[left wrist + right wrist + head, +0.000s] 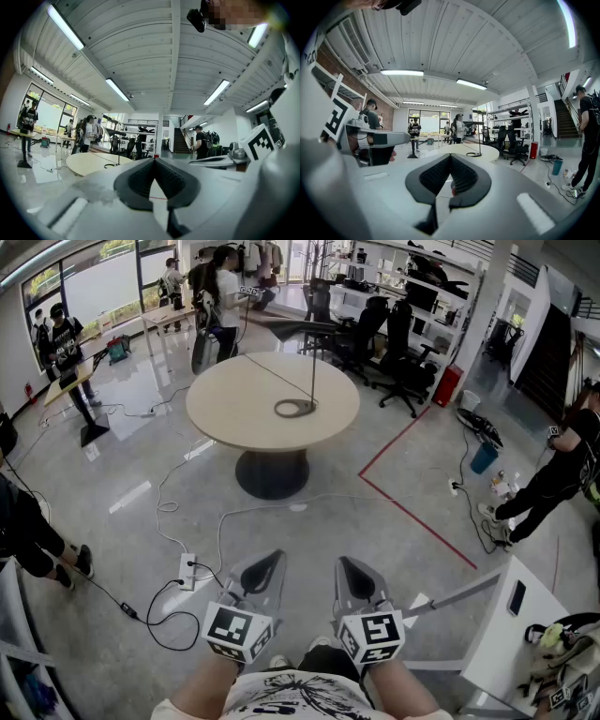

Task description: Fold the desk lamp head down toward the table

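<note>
The desk lamp (312, 371) stands on a round beige table (234, 413) a few steps ahead. It has a ring-shaped base (295, 408), a thin upright pole and a long dark head (281, 324) held level at the top. In the left gripper view the lamp (118, 149) is small and far off, and in the right gripper view the lamp (480, 139) is too. My left gripper (274, 557) and right gripper (345, 562) hang low over the floor, side by side, far short of the table. Both are shut, tips touching, with nothing held.
A power strip (187, 570) and loose black cables (169, 615) lie on the floor at my front left. A red tape line (412, 512) runs at the right. Office chairs (403, 362) stand behind the table, a white desk (511, 615) sits close right, and people (553, 474) stand around.
</note>
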Tool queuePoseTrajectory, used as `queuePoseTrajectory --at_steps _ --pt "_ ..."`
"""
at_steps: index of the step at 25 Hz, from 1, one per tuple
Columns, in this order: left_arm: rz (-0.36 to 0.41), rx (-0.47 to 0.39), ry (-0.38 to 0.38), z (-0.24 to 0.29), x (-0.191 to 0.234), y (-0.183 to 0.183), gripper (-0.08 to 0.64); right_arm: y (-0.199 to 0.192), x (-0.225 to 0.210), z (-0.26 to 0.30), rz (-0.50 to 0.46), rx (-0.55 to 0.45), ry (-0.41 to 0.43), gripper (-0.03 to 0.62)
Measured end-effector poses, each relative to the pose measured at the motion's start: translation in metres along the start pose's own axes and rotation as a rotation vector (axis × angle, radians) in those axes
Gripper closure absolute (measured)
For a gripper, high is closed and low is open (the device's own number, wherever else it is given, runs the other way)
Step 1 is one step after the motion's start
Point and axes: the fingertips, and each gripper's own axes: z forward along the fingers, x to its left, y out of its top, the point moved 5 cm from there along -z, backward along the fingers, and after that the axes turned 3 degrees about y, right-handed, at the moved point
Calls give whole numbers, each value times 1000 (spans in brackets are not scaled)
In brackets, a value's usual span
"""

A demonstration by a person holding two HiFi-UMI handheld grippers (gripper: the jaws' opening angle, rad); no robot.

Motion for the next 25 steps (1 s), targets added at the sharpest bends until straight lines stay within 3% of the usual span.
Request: queuePoseTrajectory --at_steps 16,19,25 --pt "-27 17 20 -14 17 -15 555 -13 11 15 -37 -14 -21 583" --pt "-4 15 11 -17 23 -21 555 -18 16 25 -50 -21 -27 583" --pt "-6 22 18 -17 32 -25 555 -21 25 42 -21 -9 20 583"
